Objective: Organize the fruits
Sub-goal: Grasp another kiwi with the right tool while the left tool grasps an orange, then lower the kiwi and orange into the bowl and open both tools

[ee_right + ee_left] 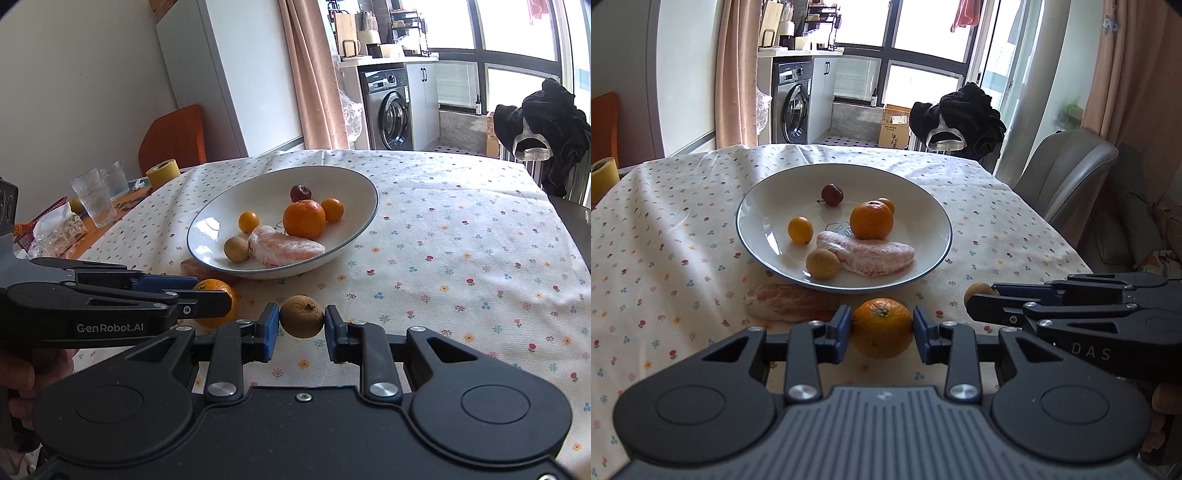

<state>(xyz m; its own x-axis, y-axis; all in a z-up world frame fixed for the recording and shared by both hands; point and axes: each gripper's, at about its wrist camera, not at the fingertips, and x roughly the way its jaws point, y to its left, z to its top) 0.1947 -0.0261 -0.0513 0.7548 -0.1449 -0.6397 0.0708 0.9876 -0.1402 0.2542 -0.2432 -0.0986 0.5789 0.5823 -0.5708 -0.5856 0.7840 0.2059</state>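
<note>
A white plate point(759, 206) point(207, 225) on the table holds an orange point(871, 220), a peeled pomelo segment point(868, 255), a longan point(822, 263), two kumquats and a dark red fruit point(832, 194). My left gripper point(881, 328) is shut on an orange point(881, 328) point(218, 291) just in front of the plate. My right gripper point(301, 322) is shut on a brown longan point(301, 316) point(977, 290), to the right of the left one. A second pomelo segment point(786, 301) lies on the cloth beside the plate.
The table has a floral cloth point(997, 236). At its left edge stand two glasses point(92, 195), a yellow tape roll point(162, 171) and wrappers point(55, 229). A grey chair point(1067, 173) and a chair draped in black clothing point(960, 118) stand beyond the right side.
</note>
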